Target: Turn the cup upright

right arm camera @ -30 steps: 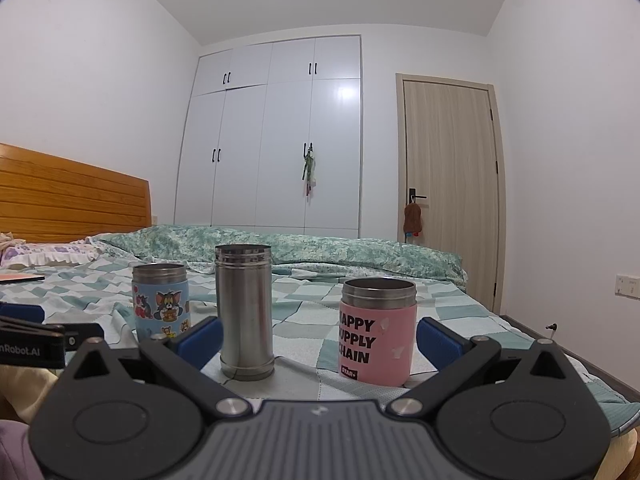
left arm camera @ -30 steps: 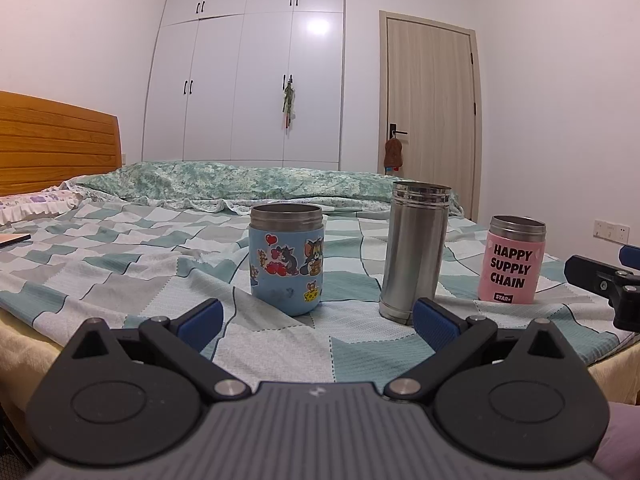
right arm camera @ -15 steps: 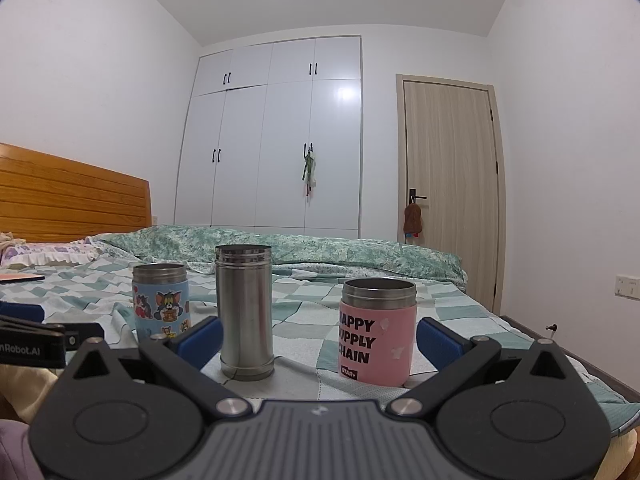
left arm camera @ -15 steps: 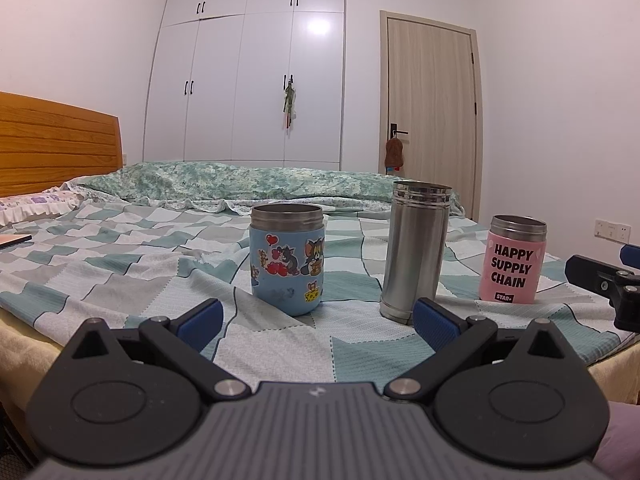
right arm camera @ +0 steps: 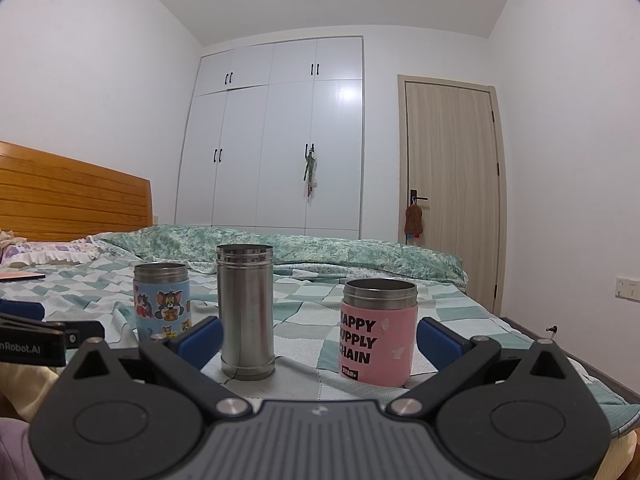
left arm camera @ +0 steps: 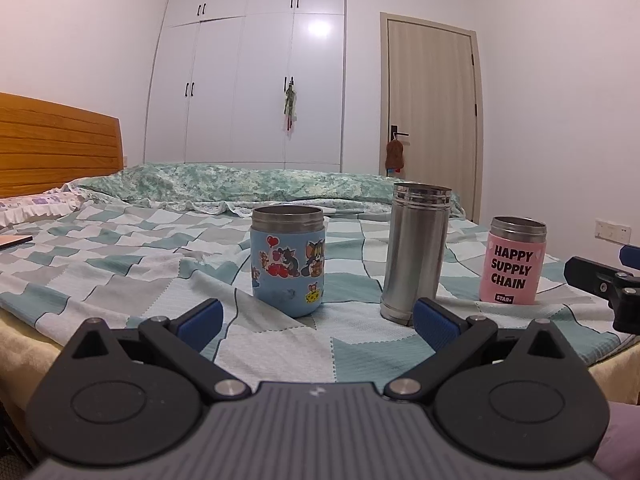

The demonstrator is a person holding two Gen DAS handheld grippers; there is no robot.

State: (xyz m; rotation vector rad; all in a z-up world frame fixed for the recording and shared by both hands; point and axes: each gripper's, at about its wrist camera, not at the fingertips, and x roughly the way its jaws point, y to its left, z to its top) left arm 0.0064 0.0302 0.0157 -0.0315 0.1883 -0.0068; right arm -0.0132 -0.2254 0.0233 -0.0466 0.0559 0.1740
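Three cups stand upright in a row on the checked bedspread [left arm camera: 120, 264]. A blue cartoon cup [left arm camera: 287, 266] [right arm camera: 162, 302] is on the left, a tall steel cup [left arm camera: 416, 254] [right arm camera: 246, 306] in the middle, a pink "HAPPY SUPPLY CHAIN" cup [left arm camera: 514, 266] [right arm camera: 378, 334] on the right. My left gripper [left arm camera: 316, 316] is open and empty, a short way in front of the blue and steel cups. My right gripper [right arm camera: 318, 336] is open and empty, in front of the steel and pink cups.
A wooden headboard [left arm camera: 56, 144] and pillows lie at the left. A rolled green quilt [left arm camera: 240, 184] lies behind the cups. White wardrobes [left arm camera: 248, 80] and a door [left arm camera: 432, 112] are at the back. The bed's near edge runs just under both grippers.
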